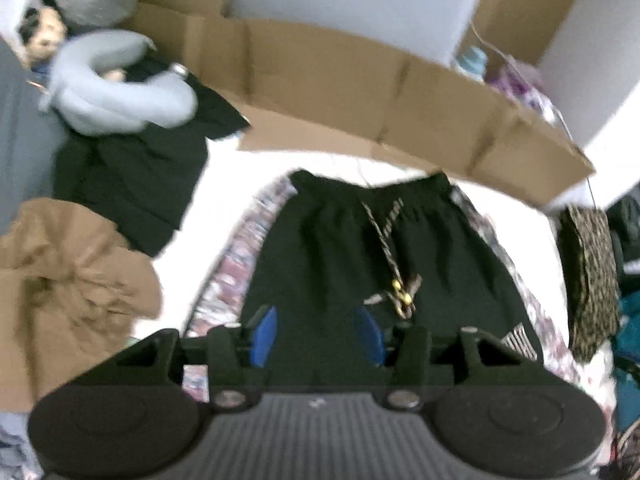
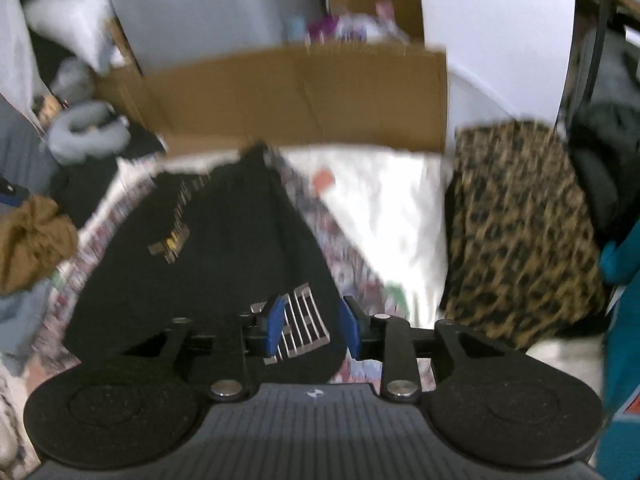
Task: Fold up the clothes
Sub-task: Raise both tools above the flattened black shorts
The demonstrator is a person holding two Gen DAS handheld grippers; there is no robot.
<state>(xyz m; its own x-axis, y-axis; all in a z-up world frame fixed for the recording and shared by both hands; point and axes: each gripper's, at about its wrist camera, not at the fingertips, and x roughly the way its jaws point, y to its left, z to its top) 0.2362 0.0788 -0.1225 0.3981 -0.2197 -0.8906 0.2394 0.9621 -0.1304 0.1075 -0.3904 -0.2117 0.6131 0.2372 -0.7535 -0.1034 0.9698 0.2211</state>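
A pair of black shorts [image 1: 320, 248] with a patterned drawstring [image 1: 390, 256] lies spread flat on a white and patterned sheet [image 1: 236, 256], waistband at the far end. My left gripper [image 1: 317, 336] hovers above the near part of the shorts, jaws open and nothing between the blue pads [image 1: 265, 336]. In the right wrist view the same shorts [image 2: 224, 240] run off to the left. My right gripper [image 2: 312, 330] stands open over their near corner, which bears a white striped logo [image 2: 304, 316]. The pads do not press on the cloth.
A long cardboard box [image 1: 360, 92] borders the far side of the bed. A brown garment [image 1: 72, 280], a black garment [image 1: 132, 184] and a grey neck pillow [image 1: 120, 96] lie at the left. A leopard-print garment [image 2: 516, 232] and teal cloth [image 2: 624, 320] sit at the right.
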